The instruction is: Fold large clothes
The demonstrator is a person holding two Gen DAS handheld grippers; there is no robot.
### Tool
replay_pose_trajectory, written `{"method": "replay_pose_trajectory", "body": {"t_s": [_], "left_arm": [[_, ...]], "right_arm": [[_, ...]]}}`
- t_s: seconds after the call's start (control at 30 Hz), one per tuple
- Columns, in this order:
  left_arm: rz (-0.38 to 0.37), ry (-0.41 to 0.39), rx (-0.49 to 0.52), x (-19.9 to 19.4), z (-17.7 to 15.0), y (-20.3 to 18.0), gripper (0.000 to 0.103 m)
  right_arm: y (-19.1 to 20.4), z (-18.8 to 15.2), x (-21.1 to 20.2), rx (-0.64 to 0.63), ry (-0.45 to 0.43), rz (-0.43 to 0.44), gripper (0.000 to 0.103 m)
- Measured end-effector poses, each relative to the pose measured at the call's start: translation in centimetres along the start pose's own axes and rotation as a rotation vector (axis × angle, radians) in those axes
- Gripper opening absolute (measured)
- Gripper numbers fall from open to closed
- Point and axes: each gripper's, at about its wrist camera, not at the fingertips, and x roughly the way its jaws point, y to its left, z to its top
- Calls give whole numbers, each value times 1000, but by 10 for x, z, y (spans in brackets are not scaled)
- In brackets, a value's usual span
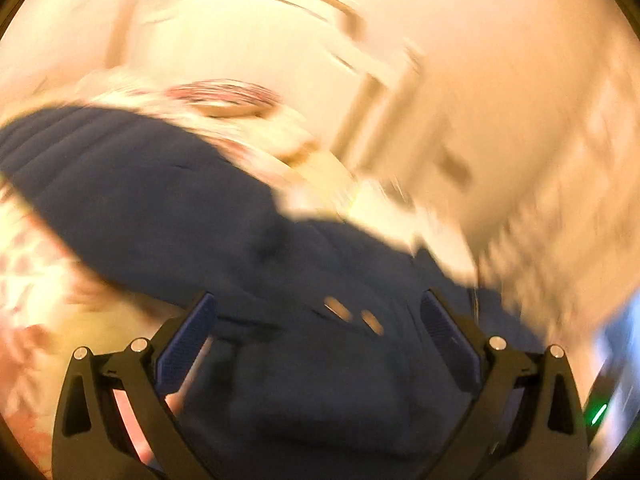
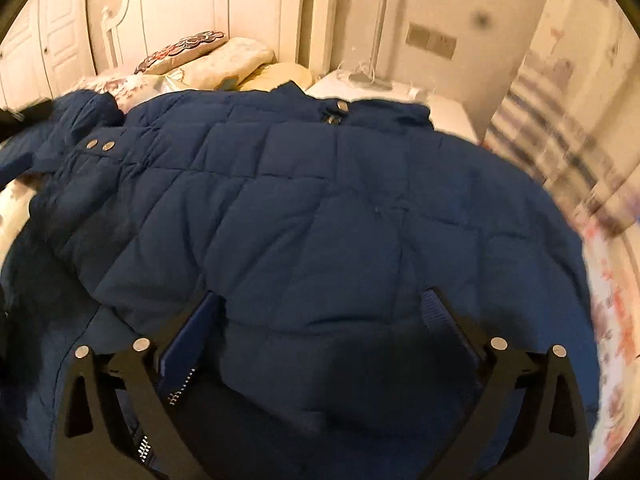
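Your right wrist view is sharp and shows the whole jacket (image 2: 320,208): a dark blue quilted one, spread over the bed (image 2: 612,320), with its collar far from you near the pillows (image 2: 224,60). Two metal snaps (image 2: 100,145) sit on the part at the left, and a zipper (image 2: 182,388) runs beside your left finger. Your left wrist view is strongly blurred; there the jacket (image 1: 168,208) is only a dark band, and two pale marks (image 1: 352,314) on it may be snaps, but you cannot tell.

Your right gripper (image 2: 322,312) has its fingers wide apart, with a puffed fold of the jacket between them; whether the pads touch it is not clear. Your left gripper (image 1: 318,312) is also spread wide over the dark cloth, clamping nothing.

Behind the pillows stands a white headboard (image 2: 192,4). A white nightstand (image 2: 452,112) is at the right of the collar, and a striped curtain (image 2: 560,128) hangs beyond it.
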Motion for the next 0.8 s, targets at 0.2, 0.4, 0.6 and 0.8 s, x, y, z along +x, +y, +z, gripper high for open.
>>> {"method": "replay_pose_trajectory", "body": {"t_s": [0.2, 0.4, 0.6, 0.8], "left_arm": [[96, -148, -560, -46, 47, 151, 100], [146, -205, -684, -50, 82, 237, 96], [99, -148, -625, -36, 108, 251, 5], [-89, -251, -165, -84, 86, 76, 3]], "right_arm": [[4, 0, -1, -11, -10, -12, 97], [1, 0, 0, -8, -12, -7, 97], [-1, -1, -5, 8, -44, -6, 96], [-63, -19, -56, 367, -362, 34, 91]]}}
